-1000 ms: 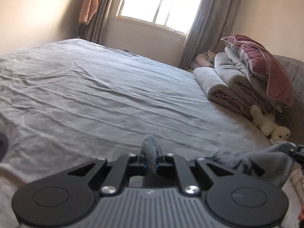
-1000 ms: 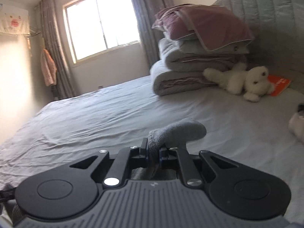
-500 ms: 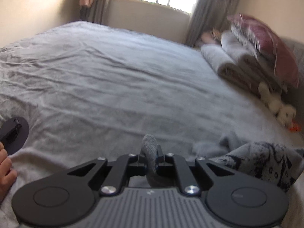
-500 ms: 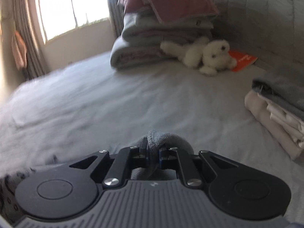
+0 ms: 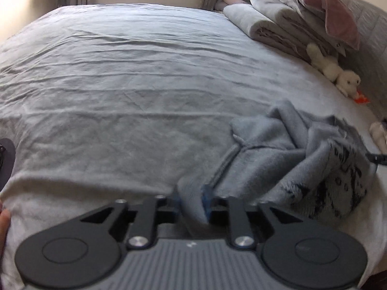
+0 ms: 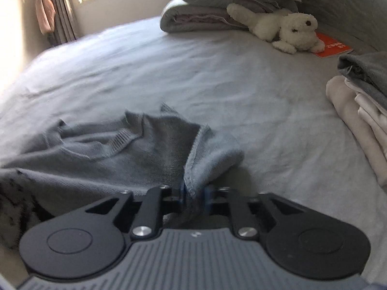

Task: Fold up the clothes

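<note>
A grey knit sweater [image 5: 278, 159] lies crumpled on the grey bed sheet [image 5: 121, 84], with a black-and-white patterned part [image 5: 338, 188] at its right end. My left gripper [image 5: 191, 198] is low over the sheet. Its jaws are opening, and a fold of the sweater still sits loosely between them. In the right wrist view the sweater [image 6: 96, 159] spreads to the left. My right gripper [image 6: 194, 194] is also opening, with a bunched edge of the sweater between its pads.
Folded quilts and a pink pillow [image 5: 290, 19] are stacked at the headboard, with a white plush toy [image 6: 290, 31] and an orange booklet [image 6: 333, 48] nearby. A pile of folded clothes [image 6: 362, 111] lies at the right. A person's hand [image 5: 3, 227] shows at the left edge.
Both grippers came down toward the bed and tipped downward, laying the sweater on the sheet. Both pairs of jaws, tightly shut on the fabric before, now stand apart.
</note>
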Available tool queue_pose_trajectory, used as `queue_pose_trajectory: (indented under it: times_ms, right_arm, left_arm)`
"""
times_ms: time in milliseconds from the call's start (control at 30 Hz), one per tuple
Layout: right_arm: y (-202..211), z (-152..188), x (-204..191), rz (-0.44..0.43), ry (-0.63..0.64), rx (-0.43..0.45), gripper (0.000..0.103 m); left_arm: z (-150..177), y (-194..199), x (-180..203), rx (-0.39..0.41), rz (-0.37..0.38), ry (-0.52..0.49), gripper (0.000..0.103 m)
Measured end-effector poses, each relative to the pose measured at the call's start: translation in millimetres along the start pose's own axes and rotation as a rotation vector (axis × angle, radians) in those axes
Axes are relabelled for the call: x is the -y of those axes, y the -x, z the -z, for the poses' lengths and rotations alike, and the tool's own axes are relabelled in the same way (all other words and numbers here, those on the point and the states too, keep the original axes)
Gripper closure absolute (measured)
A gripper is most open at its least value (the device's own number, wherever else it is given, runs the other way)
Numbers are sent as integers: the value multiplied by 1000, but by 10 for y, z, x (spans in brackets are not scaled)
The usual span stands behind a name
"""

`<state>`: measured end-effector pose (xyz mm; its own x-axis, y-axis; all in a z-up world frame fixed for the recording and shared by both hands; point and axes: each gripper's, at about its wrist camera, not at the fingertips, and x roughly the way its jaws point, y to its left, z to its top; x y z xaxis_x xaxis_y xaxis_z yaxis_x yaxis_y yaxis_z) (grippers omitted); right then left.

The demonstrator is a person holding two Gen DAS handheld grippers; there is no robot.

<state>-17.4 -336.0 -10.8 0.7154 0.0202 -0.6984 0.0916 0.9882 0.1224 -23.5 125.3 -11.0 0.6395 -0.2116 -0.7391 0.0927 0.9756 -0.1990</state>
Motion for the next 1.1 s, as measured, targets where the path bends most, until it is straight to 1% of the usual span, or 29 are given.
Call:
queue_pose_trajectory:
  times_ms: [33, 133, 267, 333, 433, 567, 667, 700, 733, 767, 800, 833, 867, 967, 1100]
  right_arm:
    - [37, -20, 18, -8, -9, 12, 65]
    - [105, -99, 89, -4, -31, 63, 63]
    - [87, -179, 156, -13, -76, 126, 61]
    - [41, -217, 136, -35, -81, 146, 61]
    - [-75, -252, 70, -80, -82, 159, 57]
    - [-260, -264, -57, -110, -60, 138, 56]
    - [-372, -268, -139, -82, -16, 134, 56]
    - [-402, -262, -158, -70, -2, 136, 56]
    - [-427, -250, -162, -63, 6, 135, 56]
    - [-450, -236, -167, -56, 15, 134, 57]
    - [-465, -224, -174, -48, 26, 133, 62]
    - [-470, -215, -182, -36, 37, 135, 81]
    - [-470, -210, -190, -25, 48, 137, 90]
    - [-390, -198, -189, -16, 49, 178, 91]
    - [-221, -198, -209, 5, 62, 261, 92]
  left_arm:
    - [-37, 17, -37, 14, 8, 21, 61]
    - [-144, 46, -115, 51, 53, 91, 60]
    - [-284, -96, -63, 57, 108, 136, 60]
    - [-356, -225, 2, 46, 143, 155, 60]
    - [-415, -422, 111, 24, 205, 189, 60]
    - [-405, -714, 223, -31, 253, 263, 60]
    - [-408, -790, 289, -25, 248, 273, 62]
    - [-416, -791, 309, -20, 247, 268, 67]
    - [-421, -792, 327, -16, 248, 262, 80]
    - [-424, -792, 344, -13, 250, 254, 86]
    - [-425, -789, 361, -8, 246, 246, 94]
    - [-421, -772, 384, 5, 231, 235, 95]
    - [-419, -746, 410, 25, 211, 222, 96]
    - [-440, -625, 526, 95, 157, 158, 97]
    - [-474, -407, 652, 223, 101, 85, 97]
